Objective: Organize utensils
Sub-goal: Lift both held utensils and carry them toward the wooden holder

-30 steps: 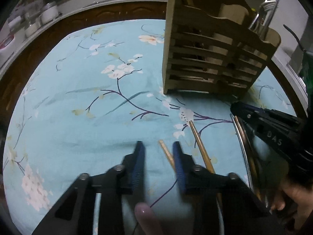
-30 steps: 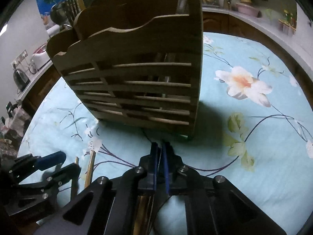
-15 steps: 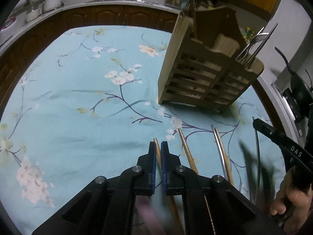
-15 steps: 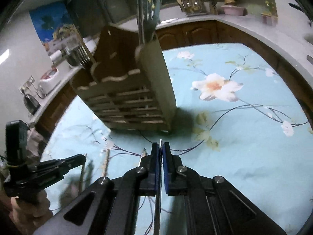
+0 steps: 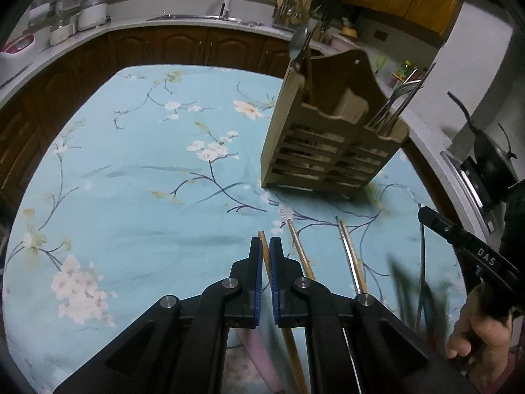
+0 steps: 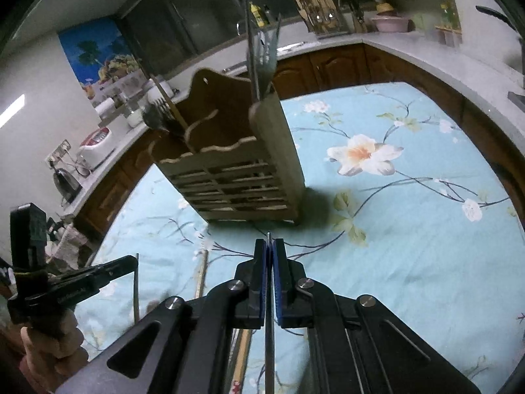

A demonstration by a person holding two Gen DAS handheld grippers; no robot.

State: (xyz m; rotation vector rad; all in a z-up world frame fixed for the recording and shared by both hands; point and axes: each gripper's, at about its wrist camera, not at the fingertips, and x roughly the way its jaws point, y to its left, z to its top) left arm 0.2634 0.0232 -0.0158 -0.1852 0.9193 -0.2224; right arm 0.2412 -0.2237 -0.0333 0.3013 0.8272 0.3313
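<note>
A wooden slatted utensil holder (image 5: 331, 144) stands on the blue floral tablecloth, with forks (image 5: 398, 105) and a spoon (image 5: 297, 47) in it; it also shows in the right wrist view (image 6: 236, 167). My left gripper (image 5: 265, 246) is shut on a wooden chopstick (image 5: 262, 241) and holds it above the cloth. Another chopstick (image 5: 300, 251) and a metal utensil (image 5: 349, 252) lie on the cloth to its right. My right gripper (image 6: 269, 246) is shut on a thin metal utensil (image 6: 269, 312), lifted in front of the holder.
The tablecloth (image 5: 147, 197) covers the table, ringed by dark wood cabinets and a grey counter (image 5: 183, 19) with a sink, jars and a rice cooker. A black pan (image 5: 492, 161) sits at the right. The left gripper shows in the right wrist view (image 6: 108, 272).
My left gripper closed on the chopstick and rose with it. My right gripper lifted up and back from the holder with its metal utensil.
</note>
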